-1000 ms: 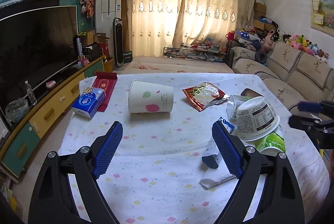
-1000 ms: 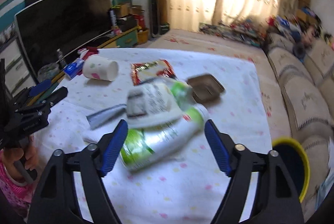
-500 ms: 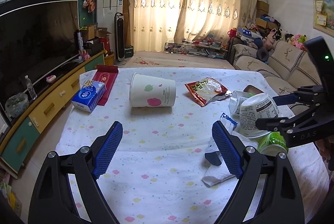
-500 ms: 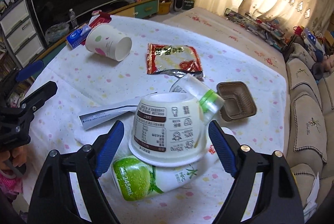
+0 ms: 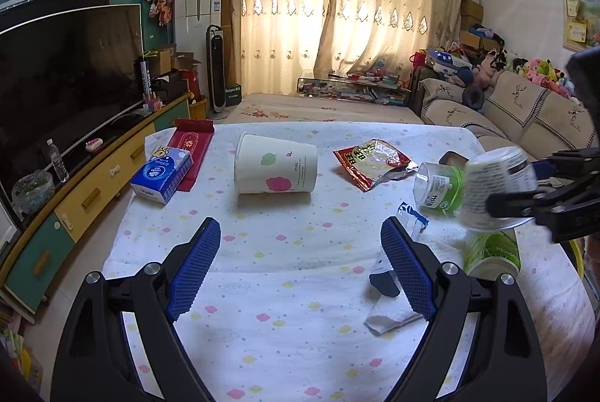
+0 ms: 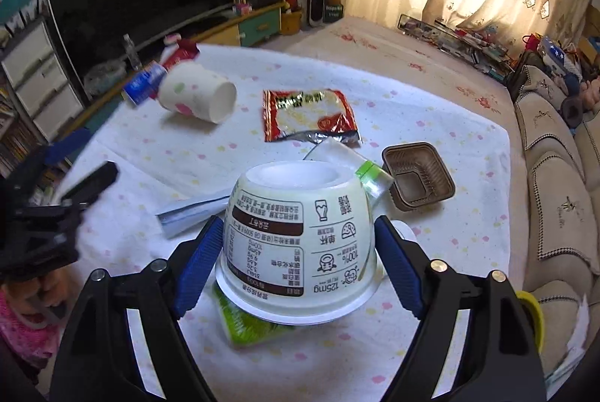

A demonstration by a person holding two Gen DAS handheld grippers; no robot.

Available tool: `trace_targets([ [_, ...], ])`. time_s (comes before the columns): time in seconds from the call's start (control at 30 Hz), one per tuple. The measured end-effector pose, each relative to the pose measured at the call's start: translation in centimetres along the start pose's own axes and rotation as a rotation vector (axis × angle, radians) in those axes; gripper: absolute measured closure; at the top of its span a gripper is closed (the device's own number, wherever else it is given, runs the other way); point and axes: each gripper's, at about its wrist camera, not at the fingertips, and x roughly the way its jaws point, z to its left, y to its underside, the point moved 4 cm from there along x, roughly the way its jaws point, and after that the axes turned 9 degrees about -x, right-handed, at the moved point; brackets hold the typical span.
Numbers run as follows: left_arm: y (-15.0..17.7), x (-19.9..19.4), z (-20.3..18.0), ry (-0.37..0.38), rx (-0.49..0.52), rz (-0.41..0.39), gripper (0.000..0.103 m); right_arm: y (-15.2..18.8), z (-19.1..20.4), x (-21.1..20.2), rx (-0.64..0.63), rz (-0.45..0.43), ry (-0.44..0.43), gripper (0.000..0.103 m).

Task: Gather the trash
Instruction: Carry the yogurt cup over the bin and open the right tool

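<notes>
An upturned white yogurt cup (image 6: 300, 240) sits between the blue pads of my right gripper (image 6: 298, 225). The jaws are closing and both pads touch the cup's sides. In the left wrist view the cup (image 5: 495, 188) is blurred and tilted, raised above a green drink bottle (image 5: 491, 248) lying on the tablecloth. A clear bottle with a green label (image 5: 435, 188), a red snack wrapper (image 5: 371, 158) and a tipped paper cup (image 5: 275, 167) lie farther back. My left gripper (image 5: 300, 229) hovers open over the cloth with nothing between its fingers.
A brown plastic tray (image 6: 418, 177) sits right of the bottles, and a silver-blue wrapper (image 6: 191, 214) and white tissue (image 5: 390, 312) lie nearer the front. A blue tissue pack (image 5: 161, 173) and red envelope (image 5: 191, 143) are far left. A yellow bin rim (image 6: 532, 312) shows at the table's right.
My right gripper has come in around the yogurt cup and its pads now touch it; the cup has tipped and lifted off the green bottle. The left gripper has stayed put.
</notes>
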Motion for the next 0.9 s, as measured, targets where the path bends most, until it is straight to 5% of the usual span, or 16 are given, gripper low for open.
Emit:
trace_targets([
  [0.2, 0.0, 0.0, 0.0, 0.002, -0.002, 0.001, 0.017, 3.9, -2.7, -4.9, 0.131, -0.105, 0.006, 0.026],
  [0.37, 0.2, 0.1, -0.5, 0.002, 0.015, 0.006, 0.017, 9.9, -8.2, -8.2, 0.315, -0.135, 0.132, 0.026],
  [0.6, 0.6, 0.4, -1.0, 0.007, 0.040, 0.019, 0.017, 18.1, -15.2, -8.2, 0.511, -0.040, 0.315, 0.026],
  [0.9, 1.0, 1.1, -1.3, 0.007, 0.055, 0.042, 0.017, 23.6, -20.4, -5.3, 0.634, 0.071, 0.381, 0.026],
])
